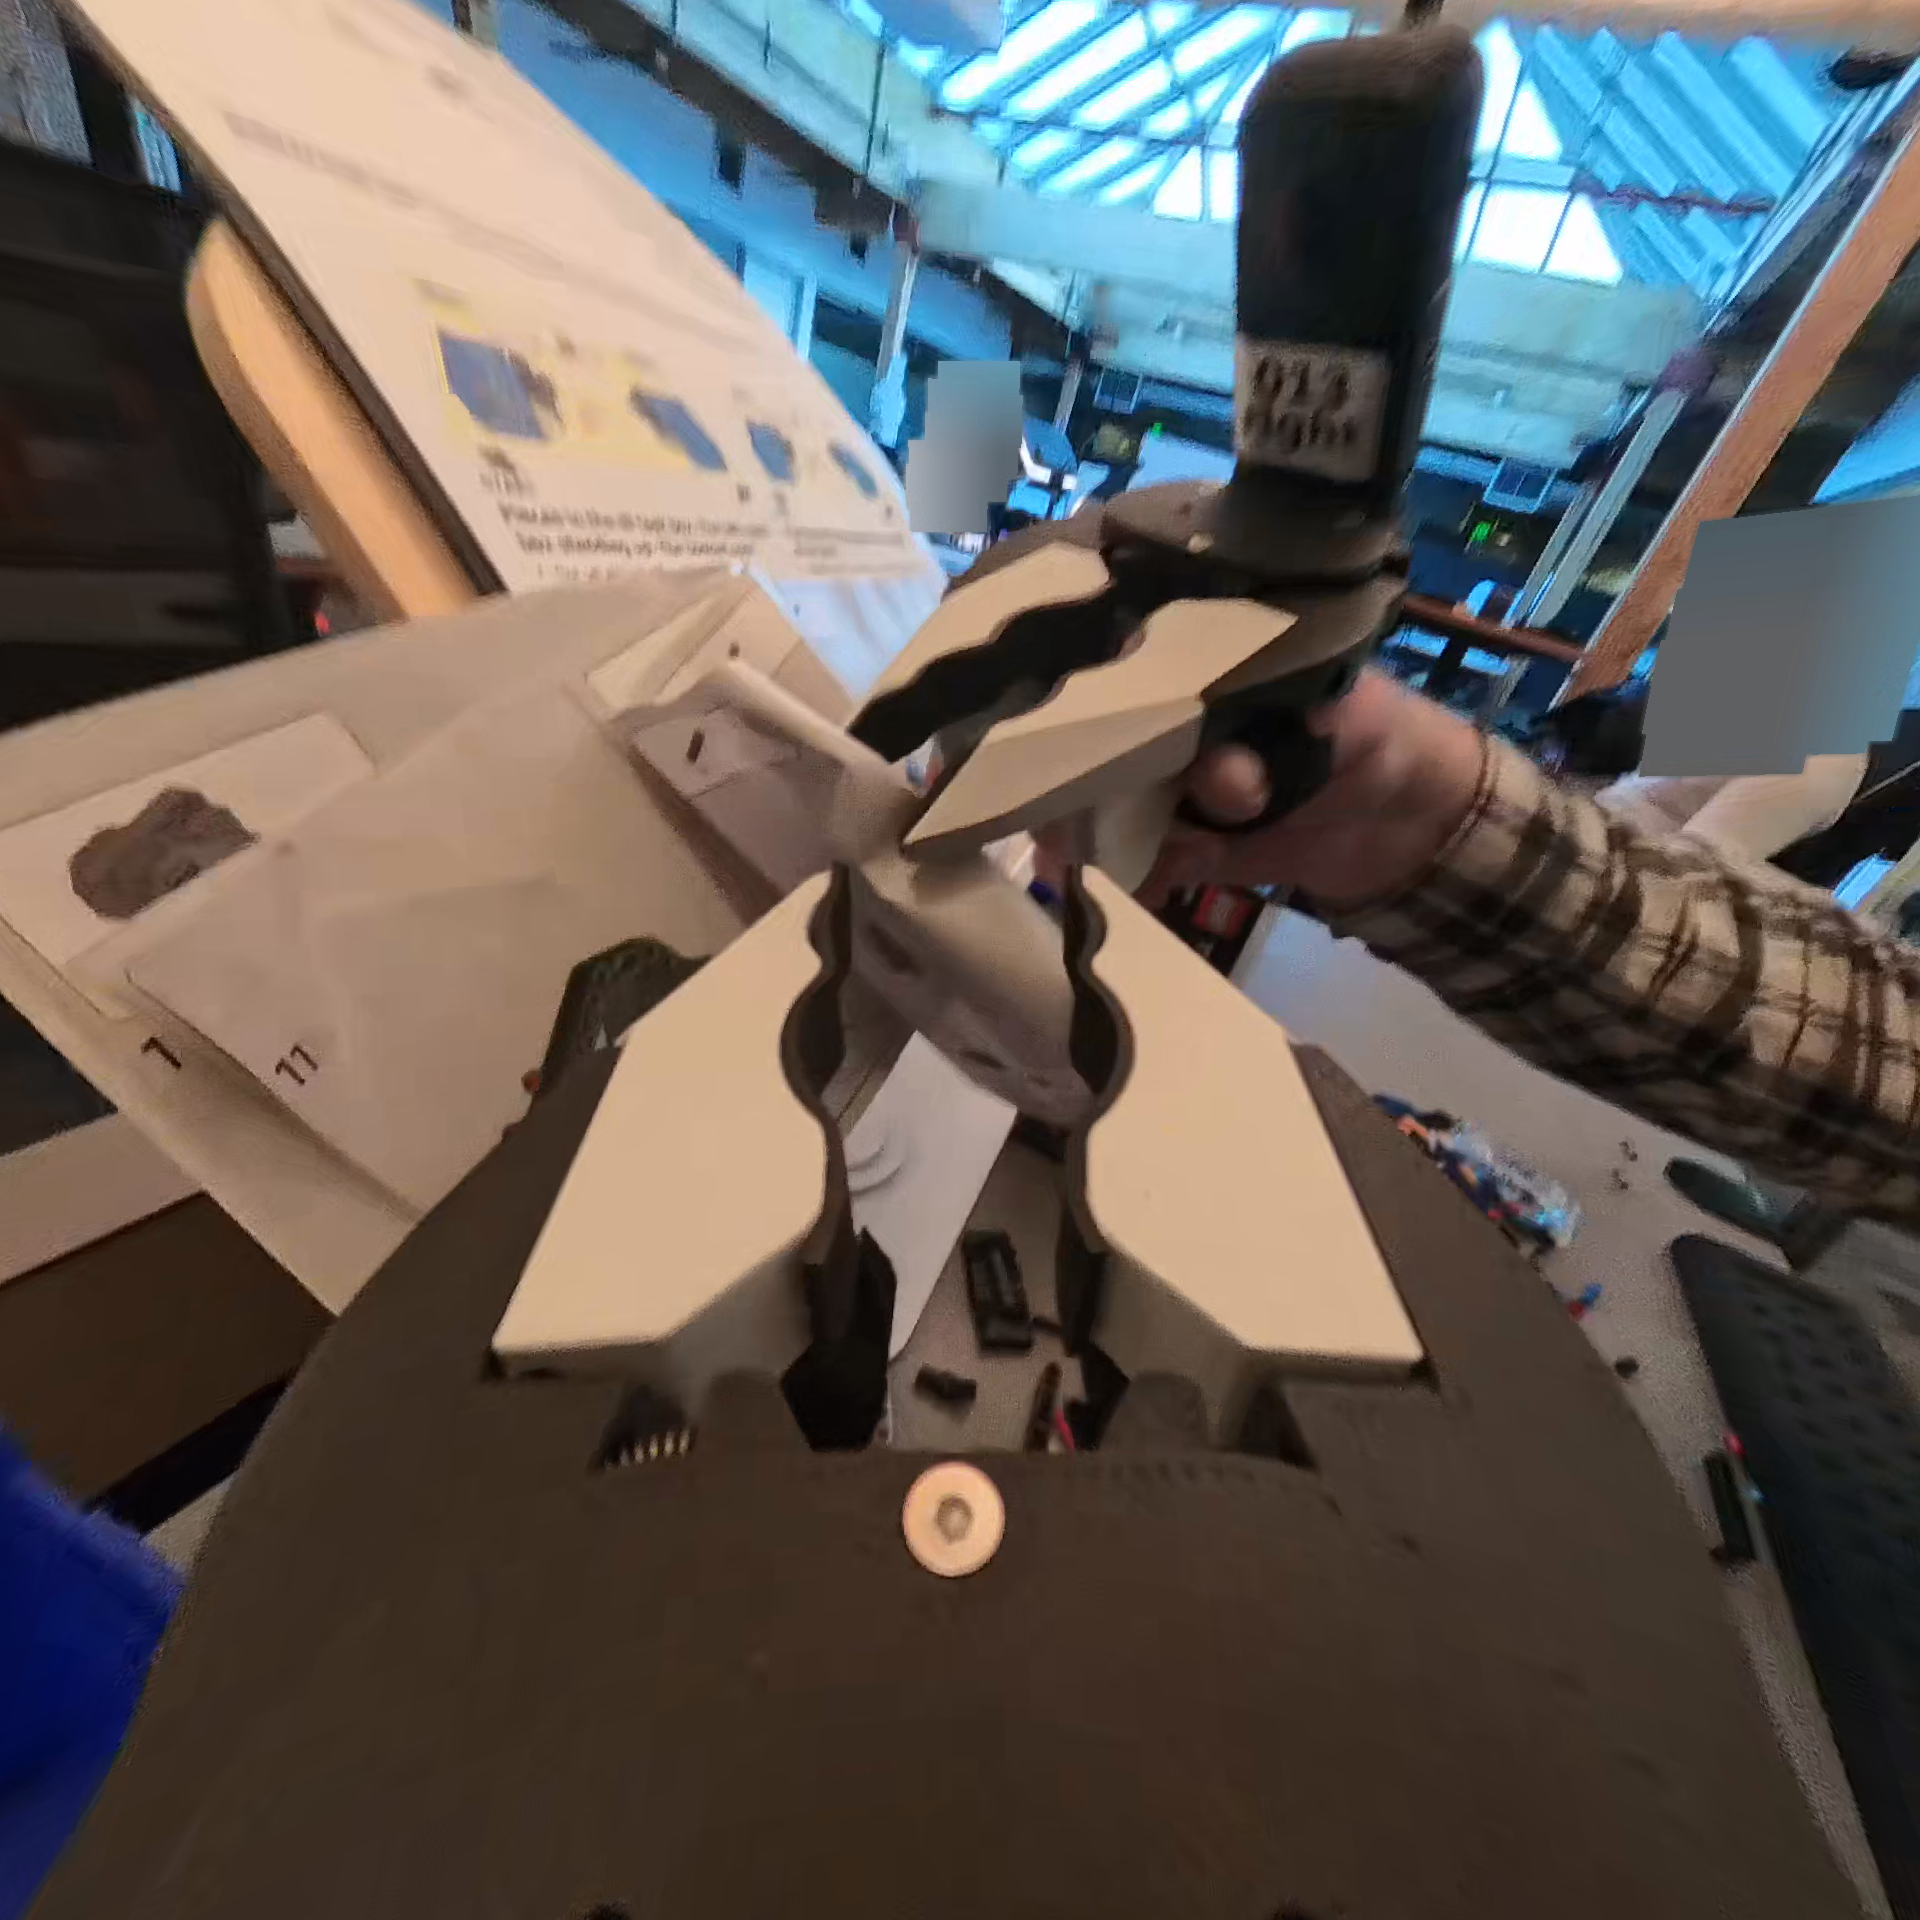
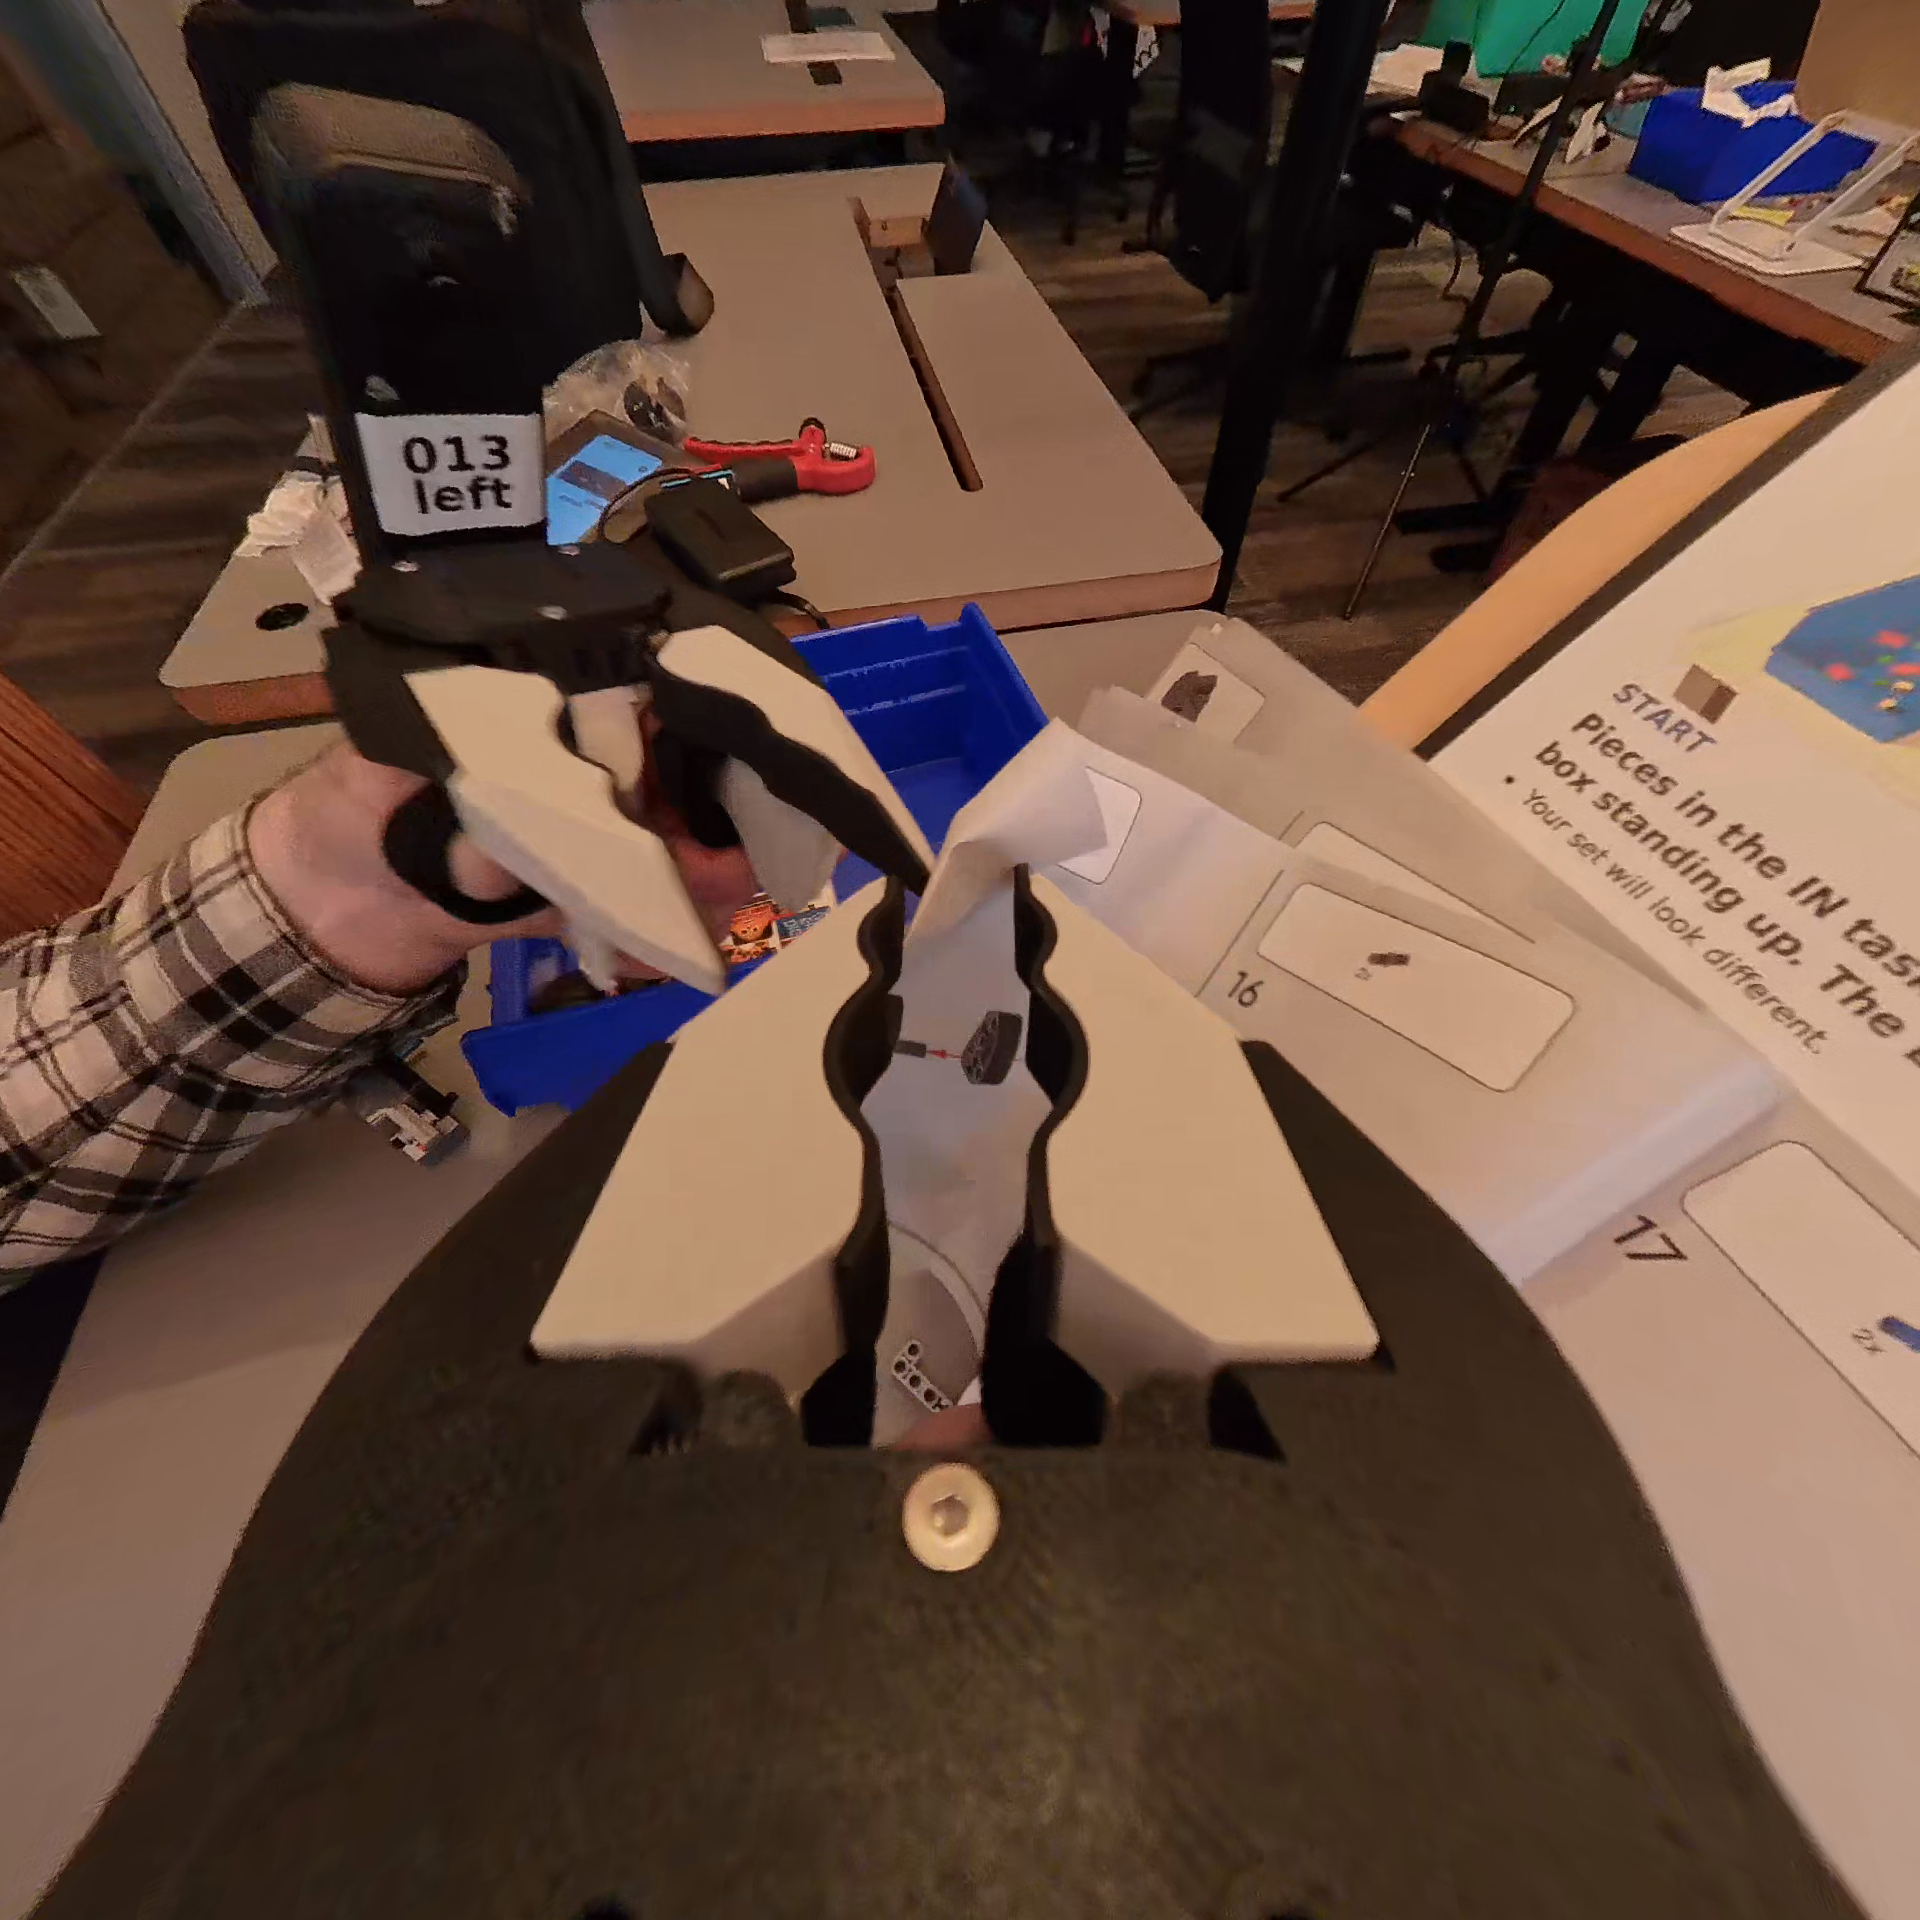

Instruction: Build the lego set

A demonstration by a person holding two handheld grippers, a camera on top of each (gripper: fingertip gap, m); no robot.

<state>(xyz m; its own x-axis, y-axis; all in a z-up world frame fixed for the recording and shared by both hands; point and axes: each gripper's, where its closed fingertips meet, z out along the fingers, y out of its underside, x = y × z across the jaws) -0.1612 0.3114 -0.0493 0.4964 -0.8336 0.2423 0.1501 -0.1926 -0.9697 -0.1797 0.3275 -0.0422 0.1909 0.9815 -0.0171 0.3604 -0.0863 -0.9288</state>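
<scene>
The right hand-held gripper (image 2: pixel 956 883) is seen with its fingers only narrowly parted around a lifted page (image 2: pixel 1013 800) of the instruction booklet (image 2: pixel 1403 977); whether the page is truly clamped cannot be told. The left hand-held gripper (image 1: pixel 956 894) is held open just beside it, with the curled paper lying loosely between its fingers. Page-turning is judged to be the step in hand, not brick-fitting. The lego pieces are left aside: a blue bin (image 2: pixel 935 707) stands behind the grippers, a small part-built assembly (image 2: pixel 416 1122) lies on the desk (image 2: pixel 260 1455), and a bag of bricks (image 1: pixel 1496 1174) is seen farther off. Next, the page is likely to need folding flat so that the following step can be read and its parts fetched.
</scene>
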